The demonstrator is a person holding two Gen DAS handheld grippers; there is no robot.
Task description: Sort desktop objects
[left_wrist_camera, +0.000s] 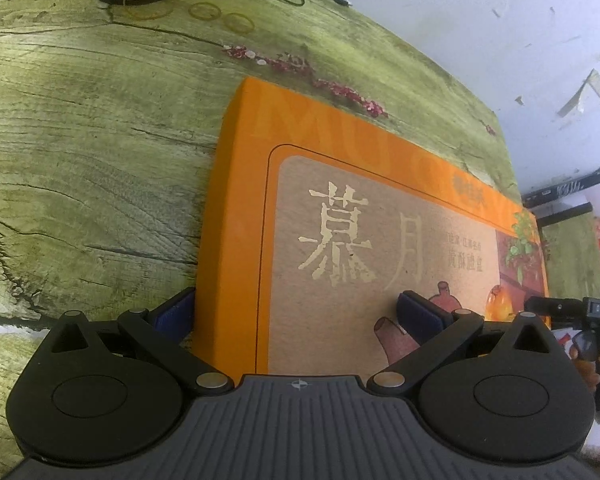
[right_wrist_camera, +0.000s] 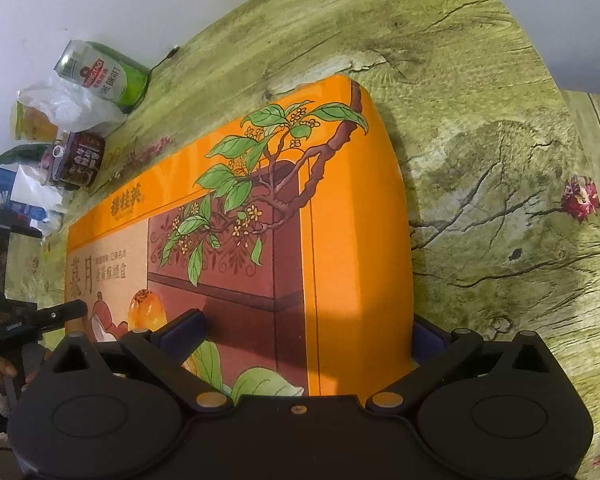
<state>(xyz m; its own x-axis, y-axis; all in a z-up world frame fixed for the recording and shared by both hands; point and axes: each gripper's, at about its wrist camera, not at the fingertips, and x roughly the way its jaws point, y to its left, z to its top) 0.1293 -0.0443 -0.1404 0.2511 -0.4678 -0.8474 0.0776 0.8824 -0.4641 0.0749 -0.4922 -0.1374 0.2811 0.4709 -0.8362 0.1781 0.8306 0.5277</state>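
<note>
On the table point(left_wrist_camera: 80, 140), both tongs, left point(left_wrist_camera: 296, 312) and right point(right_wrist_camera: 308, 332), spread wide, straddle opposite ends of the flat orange box point(left_wrist_camera: 340, 220), lying lengthwise between them.

"慕月" on the orange gift box point(left_wrist_camera: 340, 240); "TSINGTAO", apparently "PURE DRAFT", on the green can point(right_wrist_camera: 104, 76).

green wood-print tbl point(left_wrist_camera: 80, 152), white wall point(left_wrist_camera: 480, 20)
</note>
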